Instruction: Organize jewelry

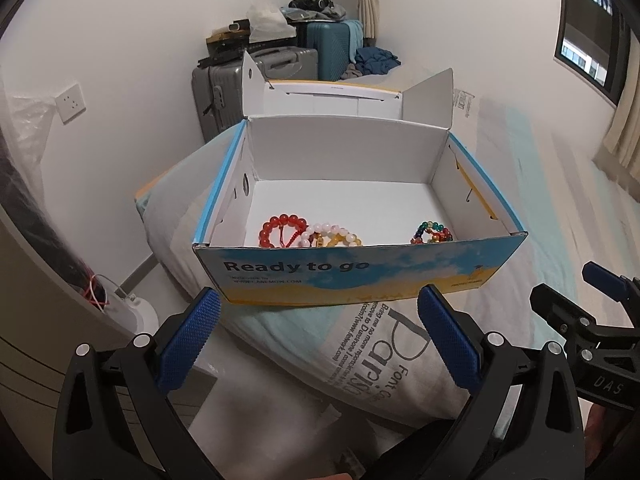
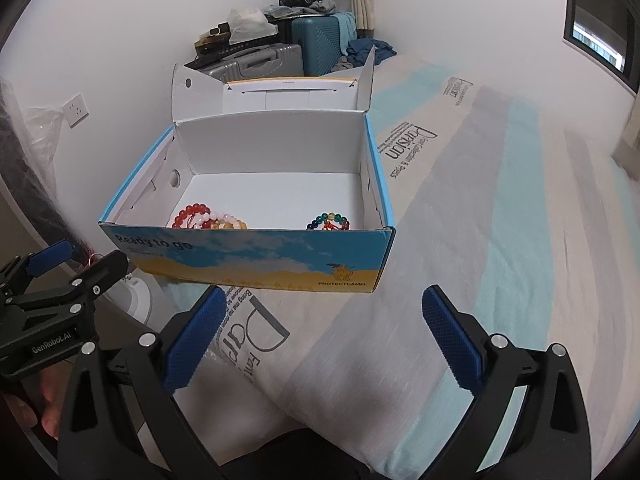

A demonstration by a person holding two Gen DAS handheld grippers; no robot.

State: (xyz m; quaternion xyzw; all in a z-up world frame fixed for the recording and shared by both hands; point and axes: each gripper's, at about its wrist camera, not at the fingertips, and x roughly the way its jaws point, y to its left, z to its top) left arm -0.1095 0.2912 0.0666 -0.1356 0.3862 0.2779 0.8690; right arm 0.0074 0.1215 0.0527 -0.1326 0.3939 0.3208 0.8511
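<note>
We scan left to right. Our left gripper (image 1: 318, 322) hangs short of the box, jaws wide apart, nothing between them. Ahead, the open blue-and-yellow cardboard box (image 1: 360, 270) sits on the bed's grey-and-teal printed cover (image 2: 460, 240), lid flaps (image 1: 430, 96) standing up at the back.

Inside, near the front wall:
- red round-bead bracelet (image 1: 280, 230), leftmost
- pink-and-white bead bracelet (image 1: 334, 236), touching the red one, with amber beads (image 1: 340, 243) just beside it
- multicoloured bead bracelet (image 1: 432, 234), apart, toward the right side

Our right gripper (image 2: 322, 320) likewise hangs over the bed, jaws spread, empty. Grey and teal suitcases (image 1: 288, 68) stand by the far wall.

Judgement: collecting appears done, since we see no loose jewelry on the bed. What seems left is closing the lid, or perhaps separating the touching bracelets.
</note>
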